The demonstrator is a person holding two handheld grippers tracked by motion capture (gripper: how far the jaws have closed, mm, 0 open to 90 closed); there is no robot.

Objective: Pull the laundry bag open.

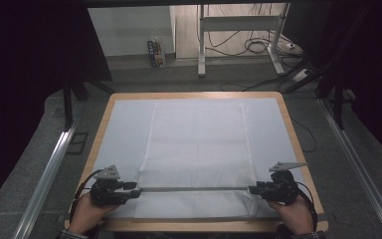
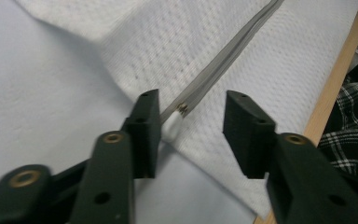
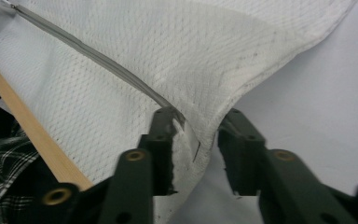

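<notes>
A white mesh cloth (image 1: 199, 144) lies flat on the sheet-covered table (image 1: 194, 94). A grey zipper (image 1: 194, 188) runs across the cloth near the front edge. My left gripper (image 1: 138, 189) is at the zipper's left end and my right gripper (image 1: 251, 189) at its right end. In the left gripper view the gripper (image 2: 193, 109) is open, with the zipper (image 2: 223, 58) end lying between its jaws, close to the left one. In the right gripper view the gripper (image 3: 199, 114) is open astride the cloth (image 3: 191, 42) edge. There the zipper (image 3: 98, 58) ends at the left jaw's tip.
A pale sheet (image 1: 124, 134) covers the wooden tabletop. Metal rails (image 1: 49, 174) run along the floor on both sides. A desk frame (image 1: 201, 45) and cables stand behind the table. Plaid sleeves (image 2: 349, 140) are at the front edge.
</notes>
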